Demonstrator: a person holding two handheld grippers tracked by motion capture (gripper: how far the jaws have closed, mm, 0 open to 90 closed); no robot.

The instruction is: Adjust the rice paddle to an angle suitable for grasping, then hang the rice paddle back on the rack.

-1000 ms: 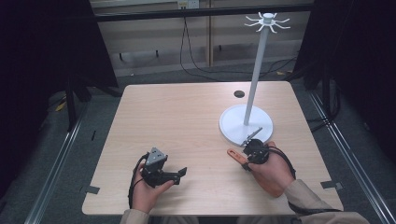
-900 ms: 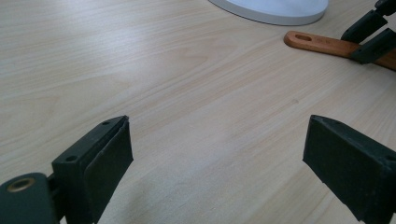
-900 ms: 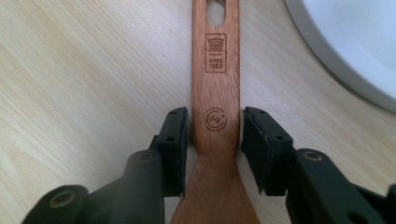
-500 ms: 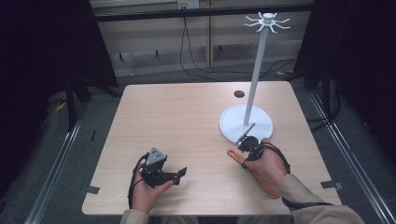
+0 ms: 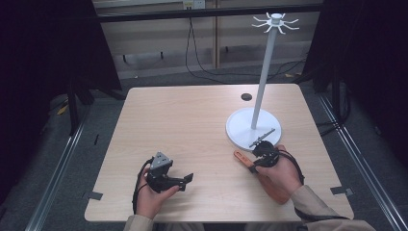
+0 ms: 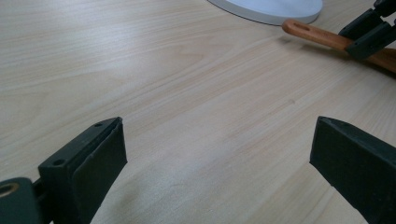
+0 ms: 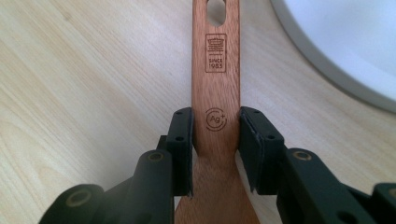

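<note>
Closest to the person, the left hand (image 5: 153,199) holds the left gripper (image 5: 186,179) low over the front part of the wooden table (image 5: 192,120), and its two black jaws stand wide apart with only bare wood between them, as the left gripper view shows. A little farther, on the right side, the right hand (image 5: 279,175) holds the right gripper (image 5: 253,163), and its jaws are pressed against both edges of the handle of a wooden spatula (image 7: 216,93), just where the narrow handle starts to become wider. In the right gripper view the handle carries a burned stamp, a round mark, and a hanging hole near its far end. The spatula lies flat on the table, or very close to it; I cannot tell if it is lifted. Its handle end points toward the left and is just beside the rim of the white round base (image 5: 240,132) of a stand. From this base a thin white pole (image 5: 262,86) rises, with a ring of small hooks (image 5: 275,21) at the top. Behind the base, near the far edge of the table, there is a small dark round disc (image 5: 247,96).
</note>
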